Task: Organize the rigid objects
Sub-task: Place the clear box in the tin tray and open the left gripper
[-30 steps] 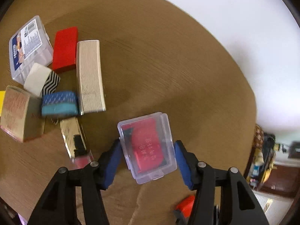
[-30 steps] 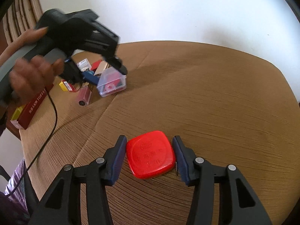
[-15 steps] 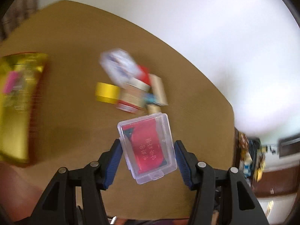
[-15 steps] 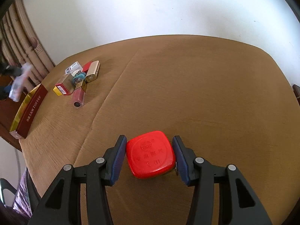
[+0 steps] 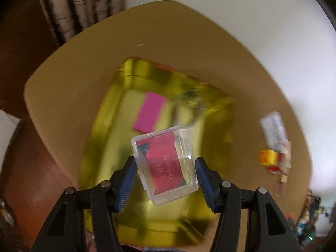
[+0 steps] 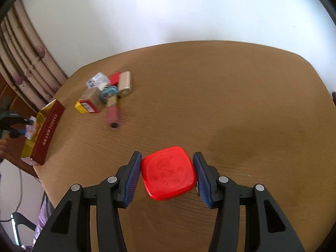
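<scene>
My left gripper [image 5: 166,178] is shut on a clear plastic case [image 5: 164,166] with a red card inside and holds it above the open gold box [image 5: 117,130]. A pink card [image 5: 150,111] lies in that box. My right gripper [image 6: 167,174] is shut on a red square tape measure [image 6: 169,173] over the brown table [image 6: 231,109]. In the right wrist view the gold box with its dark red side [image 6: 45,132] stands at the table's left edge, with the left gripper [image 6: 14,124] over it.
A pile of small objects [image 6: 107,93] lies on the table left of centre: a clear case, red block, beige ribbed box, yellow and red box, pink tube [image 6: 113,116]. The pile shows blurred in the left wrist view [image 5: 275,147]. Curtains [image 6: 23,63] hang at the left.
My left gripper has carried the clear case from beside the pile to above the gold box. My right gripper has risen a little with the tape measure.
</scene>
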Demonstrator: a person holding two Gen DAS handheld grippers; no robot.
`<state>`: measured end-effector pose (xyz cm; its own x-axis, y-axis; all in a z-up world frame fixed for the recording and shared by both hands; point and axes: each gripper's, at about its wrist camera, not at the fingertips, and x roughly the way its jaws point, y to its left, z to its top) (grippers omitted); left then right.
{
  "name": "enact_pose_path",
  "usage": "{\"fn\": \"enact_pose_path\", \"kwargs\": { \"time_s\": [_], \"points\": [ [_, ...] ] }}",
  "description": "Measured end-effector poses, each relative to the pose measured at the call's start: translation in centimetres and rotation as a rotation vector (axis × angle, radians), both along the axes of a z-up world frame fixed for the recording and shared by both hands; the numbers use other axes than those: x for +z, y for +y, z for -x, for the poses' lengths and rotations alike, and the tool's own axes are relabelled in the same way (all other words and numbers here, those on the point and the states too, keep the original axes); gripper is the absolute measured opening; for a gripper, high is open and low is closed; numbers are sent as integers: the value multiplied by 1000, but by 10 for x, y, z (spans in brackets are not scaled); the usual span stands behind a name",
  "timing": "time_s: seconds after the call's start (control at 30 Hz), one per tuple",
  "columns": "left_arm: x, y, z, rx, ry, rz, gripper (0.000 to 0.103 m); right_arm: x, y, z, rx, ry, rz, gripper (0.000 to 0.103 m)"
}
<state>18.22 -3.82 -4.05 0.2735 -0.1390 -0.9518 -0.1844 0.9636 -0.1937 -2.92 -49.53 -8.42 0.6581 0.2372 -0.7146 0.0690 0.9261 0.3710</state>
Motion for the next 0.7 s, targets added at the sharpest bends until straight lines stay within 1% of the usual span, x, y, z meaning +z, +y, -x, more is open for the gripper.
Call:
{"fn": "enact_pose_path", "kwargs": {
  "time_s": [0.03, 0.07, 0.13, 0.17, 0.27, 0.3, 0.4, 0.47, 0.53, 0.57, 0.6, 0.67, 0.7],
  "points": [
    [-8, 12, 1, -4, 9, 4, 58, 5, 4, -1, 8, -5, -4, 48],
    [-15, 5, 2, -4, 15, 2, 58, 11, 9, -4, 18, -11, -9, 48],
    [-23, 12, 2, 16, 9, -45, 59, 23, 22, -10, 43, -24, -19, 48],
    [-26, 15, 1, 4, 2, -51, 59, 30, 30, -14, 61, -32, -25, 48],
    [-29, 16, 0, -3, -17, -71, 59, 49, 56, -27, 114, -57, -41, 48],
    [-28, 15, 0, -21, -43, -69, 59, 55, 66, -32, 133, -66, -50, 48],
    [-25, 15, 1, -70, -82, -86, 59, 75, 102, -49, 198, -95, -93, 48],
    [-18, 20, 9, -56, -117, -42, 59, 89, 130, -63, 250, -112, -140, 48],
    [-7, 34, 31, 1, -185, 55, 59, 101, 163, -81, 314, -123, -176, 48],
    [-2, 40, 41, 27, -209, 84, 59, 106, 177, -87, 338, -125, -186, 48],
    [3, 49, 58, 73, -245, 114, 59, 111, 199, -99, 379, -125, -201, 48],
    [8, 60, 83, 135, -274, 120, 59, 117, 234, -121, 438, -115, -225, 48],
    [8, 67, 99, 168, -287, 110, 59, 118, 252, -132, 464, -107, -234, 48]
  ]
}}
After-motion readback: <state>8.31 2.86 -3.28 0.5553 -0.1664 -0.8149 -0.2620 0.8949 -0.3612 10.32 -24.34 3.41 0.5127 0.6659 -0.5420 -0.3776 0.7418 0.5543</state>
